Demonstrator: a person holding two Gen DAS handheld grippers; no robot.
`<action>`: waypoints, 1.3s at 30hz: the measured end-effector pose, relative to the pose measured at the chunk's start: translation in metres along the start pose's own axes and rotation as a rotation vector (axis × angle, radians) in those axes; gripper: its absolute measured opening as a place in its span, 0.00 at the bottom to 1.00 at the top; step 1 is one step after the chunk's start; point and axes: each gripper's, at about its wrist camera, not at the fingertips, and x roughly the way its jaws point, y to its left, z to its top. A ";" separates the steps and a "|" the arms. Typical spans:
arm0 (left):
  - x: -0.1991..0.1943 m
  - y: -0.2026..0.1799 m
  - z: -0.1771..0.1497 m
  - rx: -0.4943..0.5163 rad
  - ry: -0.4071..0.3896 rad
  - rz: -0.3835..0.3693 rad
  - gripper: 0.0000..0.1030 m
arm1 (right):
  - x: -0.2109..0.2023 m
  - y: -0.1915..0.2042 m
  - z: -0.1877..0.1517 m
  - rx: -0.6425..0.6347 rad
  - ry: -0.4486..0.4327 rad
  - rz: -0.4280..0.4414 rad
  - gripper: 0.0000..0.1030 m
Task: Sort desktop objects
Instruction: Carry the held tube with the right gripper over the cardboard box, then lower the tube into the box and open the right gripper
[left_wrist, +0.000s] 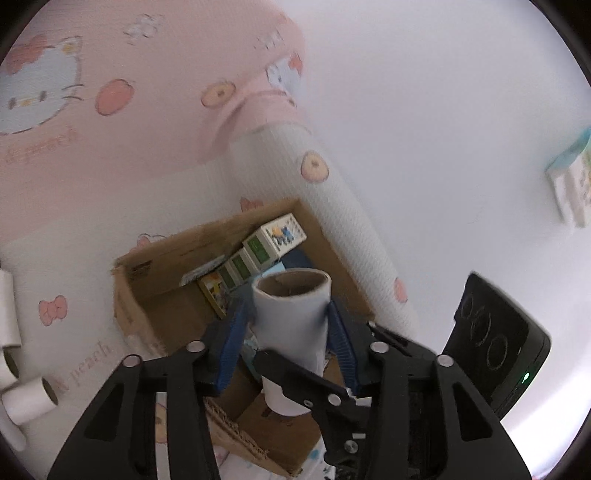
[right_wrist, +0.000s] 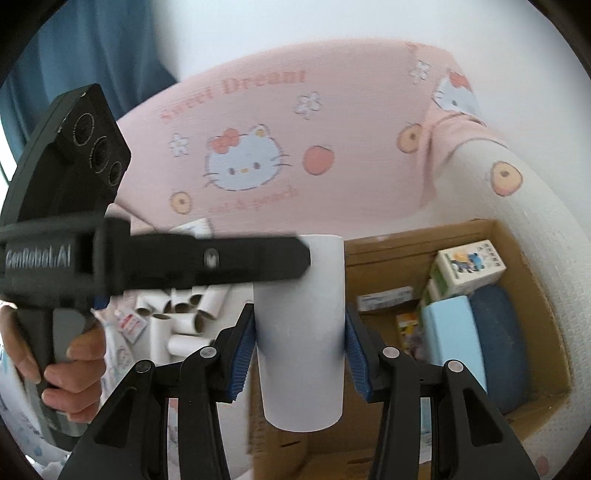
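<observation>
A white cardboard tube is held between both grippers above an open cardboard box. My left gripper is shut on the tube near its open end. My right gripper is shut on the same tube, which stands upright in the right wrist view. The left gripper's finger reaches the tube's top from the left in the right wrist view. The right gripper's body shows at the right in the left wrist view.
The box holds small printed cartons, a light blue box and a dark blue item. Several more white tubes lie left of it. A pink Hello Kitty pillow lies behind.
</observation>
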 end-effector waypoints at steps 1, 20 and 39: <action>0.006 -0.002 0.001 0.015 0.007 0.023 0.44 | 0.003 -0.005 0.000 0.011 0.006 0.000 0.42; 0.056 0.055 0.006 -0.112 0.189 0.270 0.40 | 0.112 -0.047 -0.002 0.106 0.335 0.063 0.41; -0.007 0.070 0.009 -0.099 0.023 0.144 0.18 | 0.216 -0.059 -0.013 0.129 0.709 0.079 0.42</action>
